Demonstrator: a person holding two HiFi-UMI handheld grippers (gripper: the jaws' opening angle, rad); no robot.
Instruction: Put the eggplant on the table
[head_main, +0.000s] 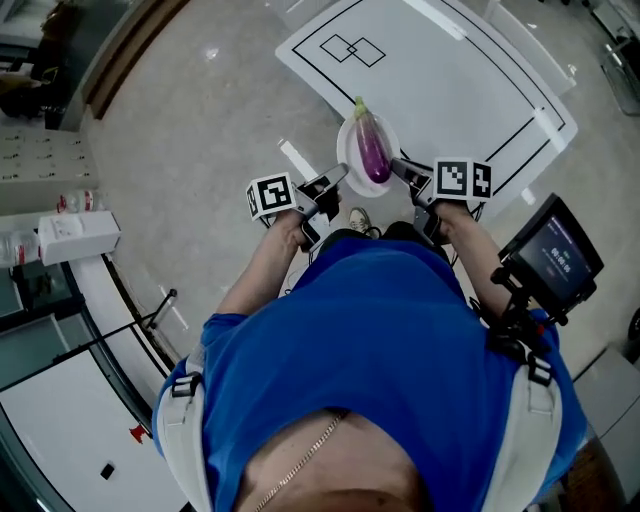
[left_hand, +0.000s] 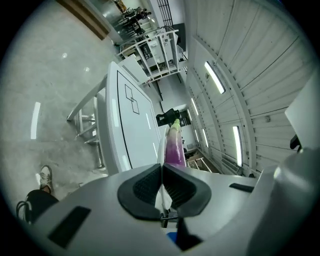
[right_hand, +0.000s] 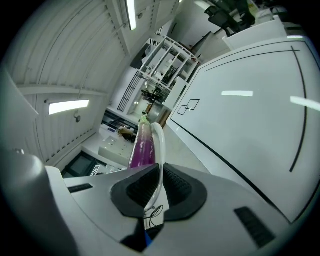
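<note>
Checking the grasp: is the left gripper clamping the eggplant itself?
No, the left gripper is shut on the rim of the plate; the eggplant lies beyond.

Site type: lab / test hall, not domestic. Evidence:

- Lg white table (head_main: 450, 90) marked w/ black border line and two small linked squares, i.e. a laid-out work area.
- Polished grey floor (head_main: 200, 110), hard finish throughout.
- Ribbed panel ceiling (left_hand: 260, 60) w/ strip lights (left_hand: 214, 77).
- White metal frame racks (right_hand: 167, 57) at far end, loaded w/ equip.; detail not legible.
- Further white worktop (head_main: 60, 420) along one side.
- Small monitor (head_main: 555, 255) on a bracket beside the person.
</note>
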